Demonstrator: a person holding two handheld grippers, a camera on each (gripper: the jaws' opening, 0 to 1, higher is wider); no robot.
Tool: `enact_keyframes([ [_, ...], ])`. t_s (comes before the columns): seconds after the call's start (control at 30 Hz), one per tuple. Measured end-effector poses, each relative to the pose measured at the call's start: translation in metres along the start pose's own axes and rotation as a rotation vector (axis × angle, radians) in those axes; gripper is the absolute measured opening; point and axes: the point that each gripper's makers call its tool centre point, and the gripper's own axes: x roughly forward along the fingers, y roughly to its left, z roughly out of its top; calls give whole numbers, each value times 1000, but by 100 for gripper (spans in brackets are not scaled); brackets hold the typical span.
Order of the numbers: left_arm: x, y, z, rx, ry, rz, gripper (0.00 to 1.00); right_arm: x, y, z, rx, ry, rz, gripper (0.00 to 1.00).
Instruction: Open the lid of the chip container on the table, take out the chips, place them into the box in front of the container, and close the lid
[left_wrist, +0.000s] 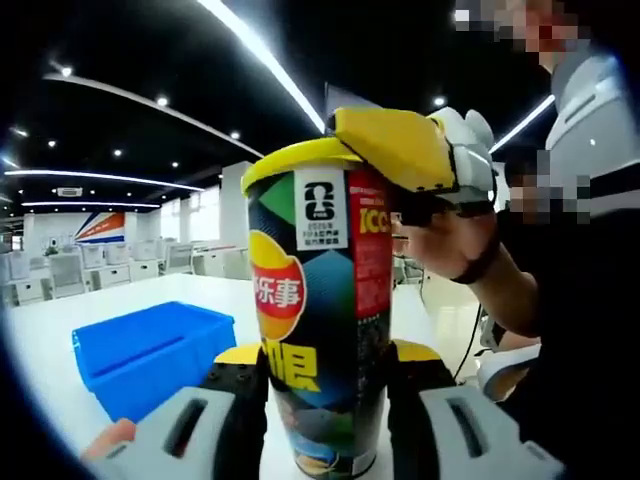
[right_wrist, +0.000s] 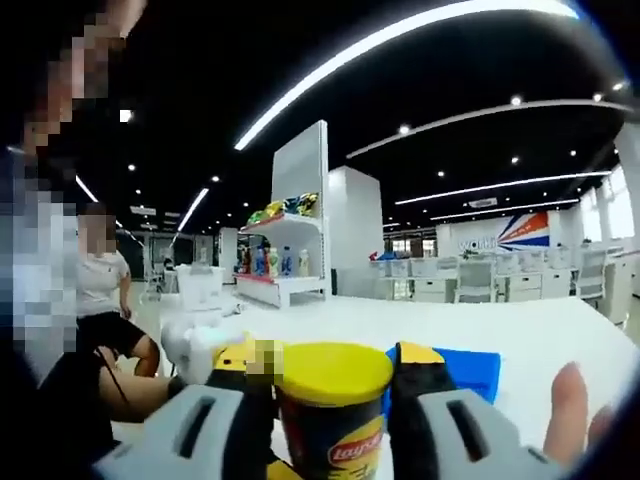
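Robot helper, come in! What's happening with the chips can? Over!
Left gripper clamped on chip can body. Right gripper clamped on yellow lid, still on. Blue box waiting beside it.

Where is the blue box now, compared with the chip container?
In the left gripper view, the blue box sits on the white table, left of the chip container held between the left tongs.

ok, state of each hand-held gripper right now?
Left hand-held gripper: shut on the chip container, around its lower body.
Right hand-held gripper: shut on the yellow lid.
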Motion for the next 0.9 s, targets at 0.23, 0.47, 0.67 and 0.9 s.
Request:
enact_keyframes([
  [0.23,0,0,0,1,2,0,48,0,-2,1,46,-11,6,39],
  [0.47,-1,-2,1,11,3,-3,47,-2,-4,7,197,-34,49,39],
  [0.67,-1,0,0,1,0,-1,48,-6,-9,21,174,-82,44,39],
  [0.9,-2,0,0,0,0,0,48,-25,-55,64,27,-144,-98,39],
])
